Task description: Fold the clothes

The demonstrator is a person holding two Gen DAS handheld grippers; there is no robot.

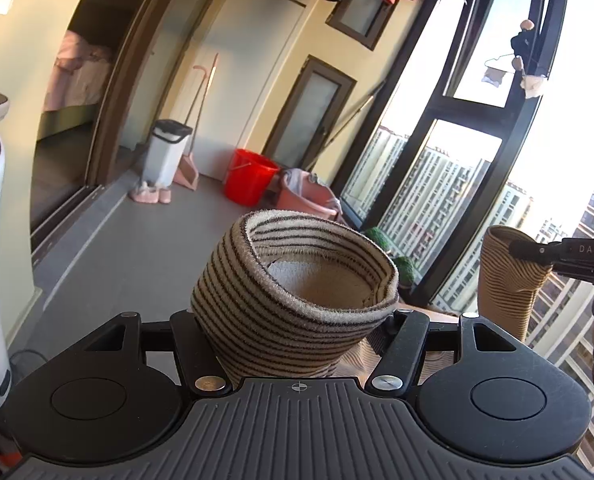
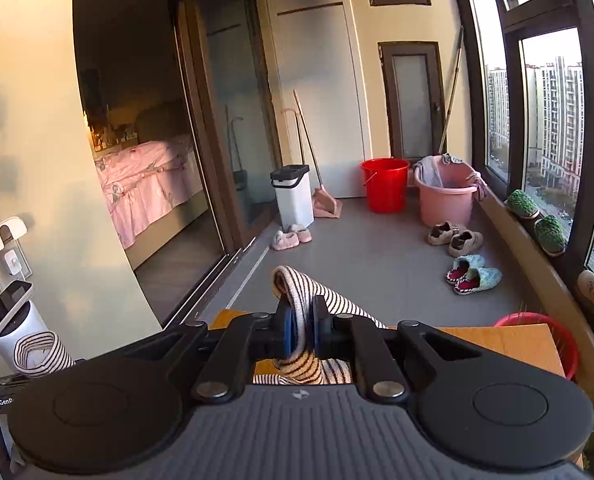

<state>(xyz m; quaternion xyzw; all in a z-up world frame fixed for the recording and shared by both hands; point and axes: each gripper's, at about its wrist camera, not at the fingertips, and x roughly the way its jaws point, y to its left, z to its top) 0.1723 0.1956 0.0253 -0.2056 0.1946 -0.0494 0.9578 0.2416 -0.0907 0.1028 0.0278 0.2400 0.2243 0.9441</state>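
A balcony floor of grey matte surface stretches ahead, carrying a red bucket (image 2: 385,184), a pink tub (image 2: 447,200) draped with cloth, a white lidded bin (image 2: 293,196) and several pairs of slippers (image 2: 473,274); none of these lies between the tongs and the garment. The striped garment (image 1: 293,292), a soft fuzzy knit in beige with thin dark bands, is held above a wooden desk (image 2: 497,344). The left tongs (image 1: 293,316) stand spread inside a tubular opening of the knit, which is stretched round both fingers into an open ring. The right tongs (image 2: 302,332) are closed on a folded edge of the same fabric, pinched between blue pads (image 2: 291,332). The left wrist view alone shows the ring's pale inner face and the right tongs from the side, at the right edge, clamping a second hanging tube; the right wrist view alone shows the desk's edge, a red basket (image 2: 557,340) beside it, and the windowsill with shoes.
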